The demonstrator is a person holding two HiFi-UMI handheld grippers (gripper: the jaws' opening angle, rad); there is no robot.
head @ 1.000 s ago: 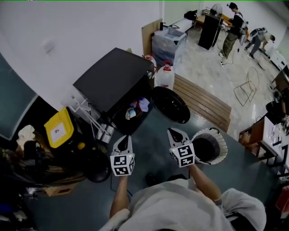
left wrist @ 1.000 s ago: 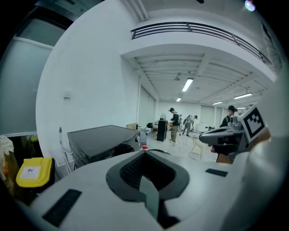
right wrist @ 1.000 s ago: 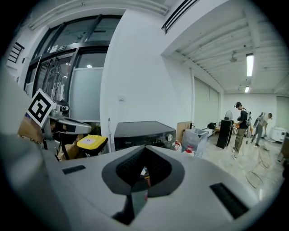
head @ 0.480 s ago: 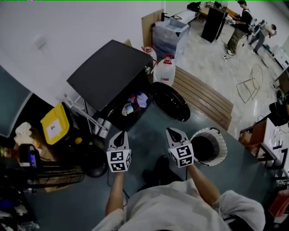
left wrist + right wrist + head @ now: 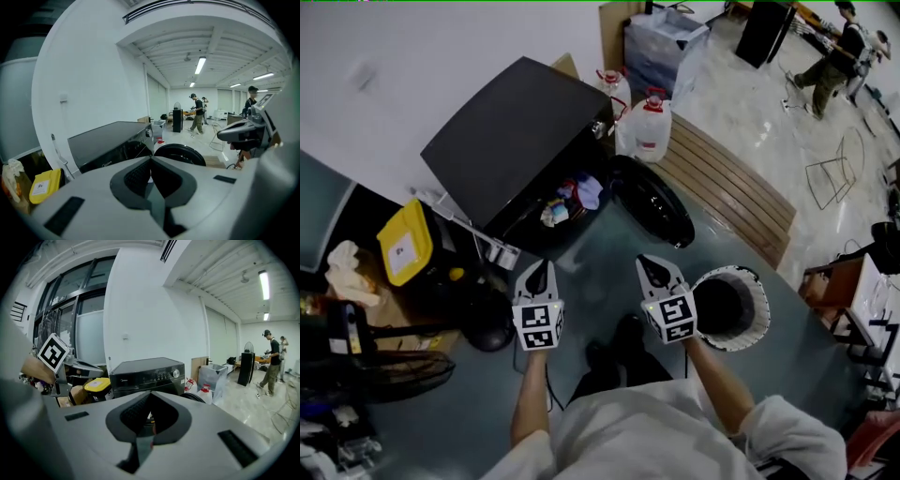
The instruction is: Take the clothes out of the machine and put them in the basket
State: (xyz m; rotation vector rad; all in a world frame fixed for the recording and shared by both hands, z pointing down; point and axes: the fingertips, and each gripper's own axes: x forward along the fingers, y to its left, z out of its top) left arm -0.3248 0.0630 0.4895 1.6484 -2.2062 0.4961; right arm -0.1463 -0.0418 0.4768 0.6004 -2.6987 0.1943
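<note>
A black washing machine (image 5: 511,131) stands against the white wall, its round door (image 5: 653,200) swung open to the right. Coloured clothes (image 5: 567,199) show inside the drum opening. A white mesh basket (image 5: 728,307) stands on the floor at the right, beside my right arm. My left gripper (image 5: 539,269) and right gripper (image 5: 650,265) are held side by side in front of the machine, apart from it, both pointing toward the opening. Both are shut with nothing between the jaws. In the gripper views the machine (image 5: 110,145) (image 5: 147,373) lies ahead past the closed jaw tips.
A yellow-lidded bin (image 5: 403,248) and a white rack (image 5: 464,230) sit left of the machine. Water jugs (image 5: 652,131) and a wooden pallet (image 5: 727,192) lie behind the door. A fan (image 5: 408,375) lies at lower left. People (image 5: 834,56) stand far off in the room.
Both grippers have moved forward and down toward the machine's opening, staying shut. The head view has shifted, so the machine and basket sit closer.
</note>
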